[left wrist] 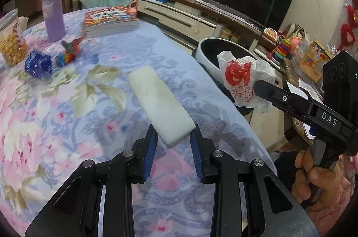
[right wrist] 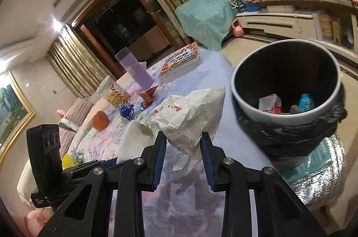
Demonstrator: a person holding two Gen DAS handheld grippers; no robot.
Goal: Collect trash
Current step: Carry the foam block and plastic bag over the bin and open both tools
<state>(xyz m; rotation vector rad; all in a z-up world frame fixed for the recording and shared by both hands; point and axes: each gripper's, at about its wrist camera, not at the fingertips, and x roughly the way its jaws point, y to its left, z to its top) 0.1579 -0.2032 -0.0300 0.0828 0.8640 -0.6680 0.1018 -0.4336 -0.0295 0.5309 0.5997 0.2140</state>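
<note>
two pieces of trash are held off the desk at once. the white foam block (left wrist: 161, 107) is pinched at its near end by the left gripper (left wrist: 174, 136), its fingers (left wrist: 150, 145) closed on both side faces, and it juts out over the flowered cloth toward the desk's right edge. it looks light and stiff but crumbly, so a grip on the flat sides near one end suits it. the crumpled white plastic bag (right wrist: 190, 116), printed in red, is caught in the right gripper (right wrist: 184, 140), fingers (right wrist: 161, 147) shut on its bunched lower part; it is soft, thin and slippery, best taken where the folds gather. the trash bin (right wrist: 264, 116), black-lined and already holding a few items, stands just off the desk's right edge, near the bag. farther back on the desk sit a blue wrapper (left wrist: 37, 64), a colourful wrapper (left wrist: 64, 57), a purple bottle (left wrist: 52, 10) and a stack of books (left wrist: 109, 20).
</note>
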